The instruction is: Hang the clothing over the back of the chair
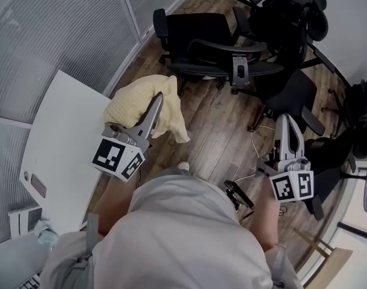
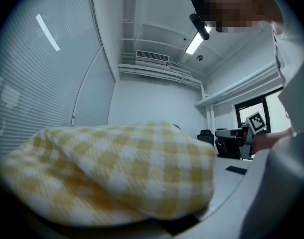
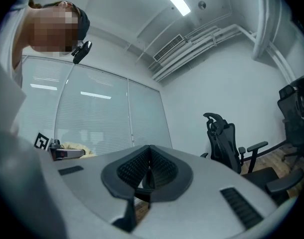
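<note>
A yellow-and-white checked garment [image 1: 138,101] hangs bunched from my left gripper [image 1: 157,102], which is shut on it over the wooden floor. In the left gripper view the cloth [image 2: 117,173] fills the lower picture and hides the jaws. A black office chair [image 1: 198,41] stands ahead with its back toward the window wall; the garment is a short way in front of it and apart from it. My right gripper [image 1: 288,123] is shut with nothing in it, out to the right; its ribbed pads [image 3: 142,171] meet.
A white table [image 1: 63,137] runs along the left by the blinds. More black chairs [image 1: 289,92] crowd the right and far right [image 1: 292,11]; one shows as a chair [image 3: 224,141] in the right gripper view. A cable [image 1: 255,155] lies on the floor.
</note>
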{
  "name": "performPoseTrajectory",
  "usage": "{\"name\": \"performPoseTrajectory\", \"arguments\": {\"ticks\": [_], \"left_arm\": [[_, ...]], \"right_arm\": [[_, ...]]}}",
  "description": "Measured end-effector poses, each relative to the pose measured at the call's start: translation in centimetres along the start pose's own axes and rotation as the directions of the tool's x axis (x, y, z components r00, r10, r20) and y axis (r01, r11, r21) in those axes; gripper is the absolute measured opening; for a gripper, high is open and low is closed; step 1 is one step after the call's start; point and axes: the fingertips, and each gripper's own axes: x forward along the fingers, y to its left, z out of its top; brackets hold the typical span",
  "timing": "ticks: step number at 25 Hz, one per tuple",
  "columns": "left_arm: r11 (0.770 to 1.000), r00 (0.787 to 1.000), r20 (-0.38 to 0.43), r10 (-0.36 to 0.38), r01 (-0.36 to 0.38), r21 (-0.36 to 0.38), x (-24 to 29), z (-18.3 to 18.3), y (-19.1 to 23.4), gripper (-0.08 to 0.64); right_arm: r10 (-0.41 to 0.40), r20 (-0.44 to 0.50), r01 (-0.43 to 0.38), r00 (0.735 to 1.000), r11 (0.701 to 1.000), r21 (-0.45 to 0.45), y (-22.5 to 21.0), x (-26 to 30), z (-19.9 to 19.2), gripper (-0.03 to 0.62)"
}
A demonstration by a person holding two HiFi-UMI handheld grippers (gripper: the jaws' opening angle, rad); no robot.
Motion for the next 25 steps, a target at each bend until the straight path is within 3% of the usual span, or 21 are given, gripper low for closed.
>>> {"name": "performPoseTrajectory", "arguments": {"ticks": [9,25], "left_arm": [[1.000,1.000,0.030,0.001,0.000,-0.009,0.0,0.7,1.6,0.089],[1.000,1.000,0.003,0.008,-0.008,-0.017,0.2,-0.5,2.2,0.089]], "right_arm": [[-0.002,0.013,0.002,1.000,1.000,0.007,0.6,1.4,0.0,0.021],[-0.006,-0.006,0.007,1.000,0.999,0.034,-0.2,2.7,-1.0,0.021]]}}
